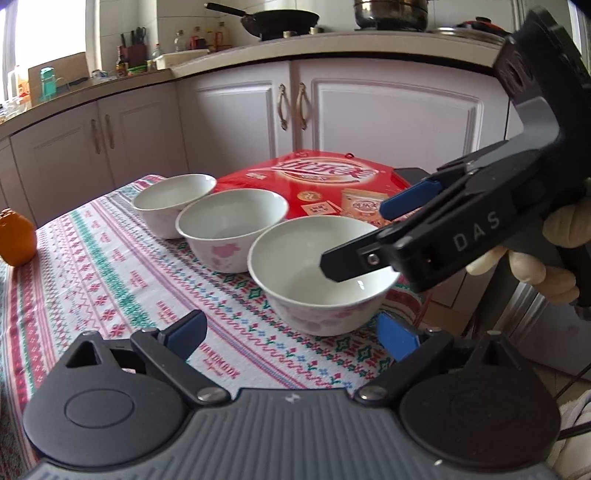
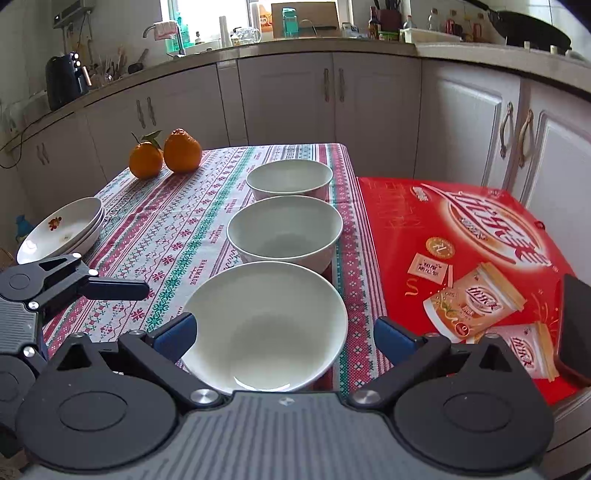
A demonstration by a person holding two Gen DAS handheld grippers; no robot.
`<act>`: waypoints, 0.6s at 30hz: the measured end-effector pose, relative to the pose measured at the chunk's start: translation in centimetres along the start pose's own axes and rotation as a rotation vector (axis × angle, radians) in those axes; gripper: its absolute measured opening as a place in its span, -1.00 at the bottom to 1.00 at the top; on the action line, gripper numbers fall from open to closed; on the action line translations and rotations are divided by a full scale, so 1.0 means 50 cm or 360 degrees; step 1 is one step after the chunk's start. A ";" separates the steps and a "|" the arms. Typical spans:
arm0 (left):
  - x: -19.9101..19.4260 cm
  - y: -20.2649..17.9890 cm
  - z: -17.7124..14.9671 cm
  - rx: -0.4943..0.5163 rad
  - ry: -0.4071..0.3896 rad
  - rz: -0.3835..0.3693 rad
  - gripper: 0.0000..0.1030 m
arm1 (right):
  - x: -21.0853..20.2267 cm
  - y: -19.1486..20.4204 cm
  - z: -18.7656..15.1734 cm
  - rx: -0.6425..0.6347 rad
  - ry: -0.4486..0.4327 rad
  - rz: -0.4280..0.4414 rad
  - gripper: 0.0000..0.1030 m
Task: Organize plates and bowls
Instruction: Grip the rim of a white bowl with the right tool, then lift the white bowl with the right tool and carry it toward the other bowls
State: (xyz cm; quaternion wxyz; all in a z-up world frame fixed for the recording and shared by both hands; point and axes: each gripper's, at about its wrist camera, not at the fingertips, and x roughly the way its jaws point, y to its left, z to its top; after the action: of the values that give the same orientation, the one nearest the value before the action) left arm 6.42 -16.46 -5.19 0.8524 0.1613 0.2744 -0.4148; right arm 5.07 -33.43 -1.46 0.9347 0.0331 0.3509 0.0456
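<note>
Three white bowls with pink flowers stand in a row on the patterned tablecloth (image 1: 110,288): the near bowl (image 1: 317,273) (image 2: 266,325), the middle bowl (image 1: 231,227) (image 2: 284,230) and the far bowl (image 1: 171,203) (image 2: 290,179). My right gripper (image 2: 286,336) is open with its jaws either side of the near bowl; it also shows in the left wrist view (image 1: 354,236), one finger over the bowl's rim. My left gripper (image 1: 291,334) is open and empty in front of the near bowl. A stack of white plates (image 2: 61,230) sits at the table's left edge.
A red gift box (image 2: 465,258) (image 1: 325,184) lies right of the bowls. Two oranges (image 2: 166,153) stand at the far left of the table. Kitchen cabinets and a countertop with a wok (image 1: 277,20) run behind the table.
</note>
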 end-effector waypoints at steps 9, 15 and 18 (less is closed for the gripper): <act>0.041 -0.011 0.012 0.0076 0.0069 -0.0115 0.84 | 0.027 -0.026 0.012 0.0053 0.0054 0.0094 0.99; 0.046 -0.008 0.021 0.0092 0.0055 -0.0134 0.66 | 0.043 -0.038 0.022 0.0080 0.0093 0.0151 0.86; 0.048 -0.011 0.020 0.0090 0.0052 -0.0135 0.63 | 0.048 -0.043 0.027 0.0078 0.0108 0.0162 0.68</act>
State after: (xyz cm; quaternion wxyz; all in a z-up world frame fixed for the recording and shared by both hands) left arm 7.54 -18.77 -5.85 0.8246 0.1804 0.2830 -0.4555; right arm 7.89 -35.33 -2.22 0.9176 0.0722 0.3814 0.0855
